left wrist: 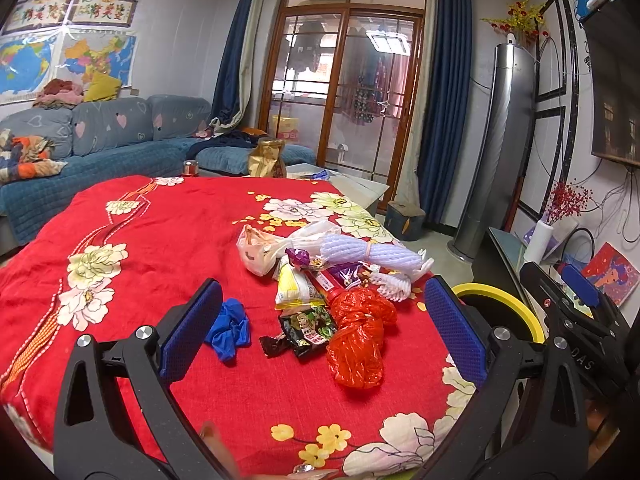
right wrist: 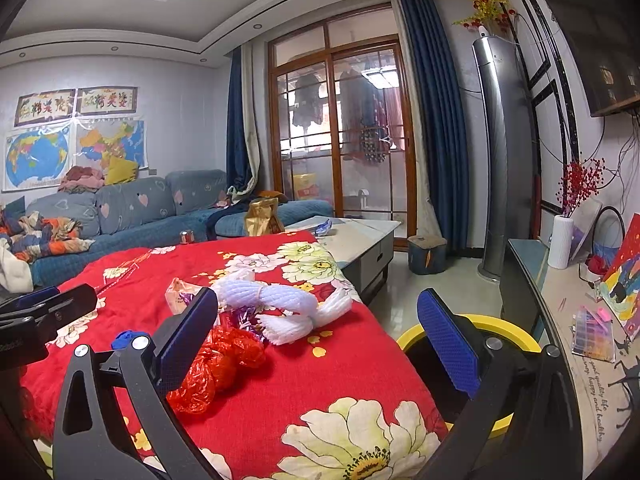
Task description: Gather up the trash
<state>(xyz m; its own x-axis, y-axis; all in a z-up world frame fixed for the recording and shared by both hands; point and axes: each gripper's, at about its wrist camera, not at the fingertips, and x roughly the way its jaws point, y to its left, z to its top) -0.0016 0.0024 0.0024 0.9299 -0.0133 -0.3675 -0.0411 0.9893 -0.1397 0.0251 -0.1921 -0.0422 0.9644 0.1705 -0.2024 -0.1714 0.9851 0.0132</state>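
Both tongs, left and right, hover spread apart, empty. The trash pile lies on the red-covered bench, ahead of the tongs, beside the yellow-rimmed bin.

A red floral cloth covered the table. On it lay a heap: red bag, white foam netting, snack wrappers, pale bag. A blue glove sat just beside them.
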